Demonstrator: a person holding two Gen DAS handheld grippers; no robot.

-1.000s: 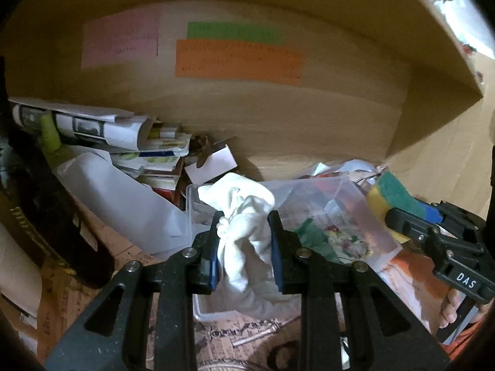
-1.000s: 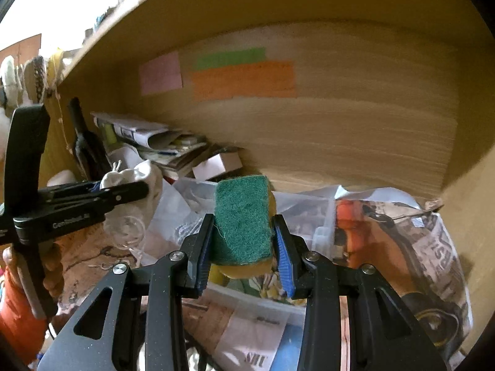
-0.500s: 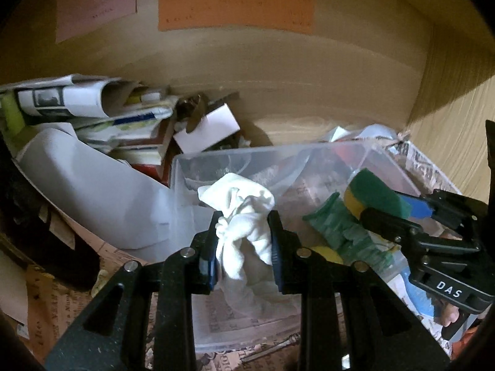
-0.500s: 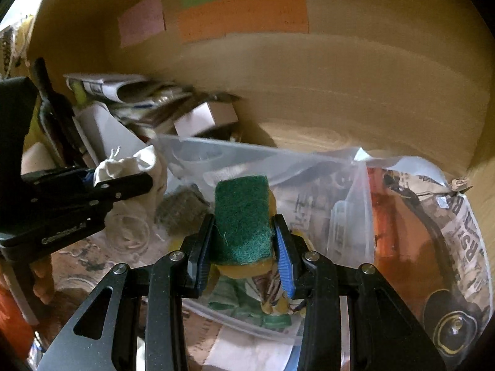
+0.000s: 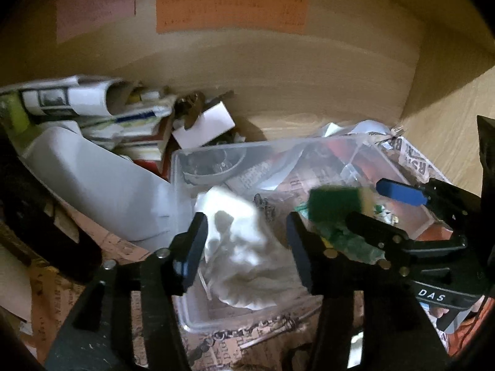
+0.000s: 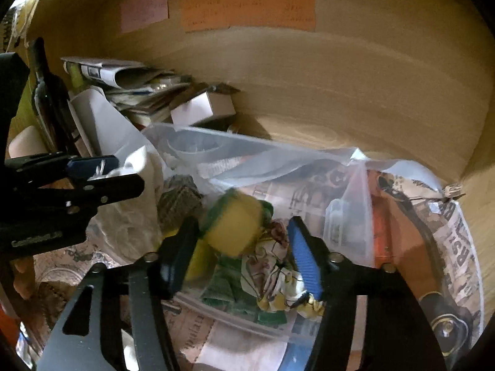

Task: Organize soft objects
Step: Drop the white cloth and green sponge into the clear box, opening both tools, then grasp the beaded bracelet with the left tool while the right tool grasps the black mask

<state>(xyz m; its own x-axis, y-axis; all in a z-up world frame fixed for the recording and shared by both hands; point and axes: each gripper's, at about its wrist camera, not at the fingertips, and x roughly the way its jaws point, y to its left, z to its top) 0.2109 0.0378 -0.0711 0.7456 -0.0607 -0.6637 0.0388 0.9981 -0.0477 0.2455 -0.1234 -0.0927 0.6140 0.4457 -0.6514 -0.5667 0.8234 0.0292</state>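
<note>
A clear plastic bin (image 5: 337, 142) (image 6: 260, 148) stands on newspaper in a wooden shelf. My left gripper (image 5: 247, 238) is open over its left end; a white cloth (image 5: 238, 247) lies loose between the jaws, blurred. My right gripper (image 6: 241, 250) is open over the bin; the yellow and green sponge (image 6: 235, 225) sits free between the jaws, blurred, above a green cloth (image 6: 225, 290) and a floral cloth (image 6: 278, 278). The sponge also shows in the left wrist view (image 5: 334, 207), beside the right gripper (image 5: 399, 216). The left gripper shows at the left of the right wrist view (image 6: 108, 173).
A stack of papers and booklets (image 5: 102, 114) and a white box (image 5: 204, 130) lie at the back left. A dark bottle (image 6: 46, 92) stands far left. Coloured paper labels (image 5: 232, 9) hang on the back wall. Newspaper (image 6: 448, 232) covers the shelf floor.
Both grippers have opened. The white cloth and the sponge have been let go and are dropping into the bin. Both grippers moved closer over the bin.
</note>
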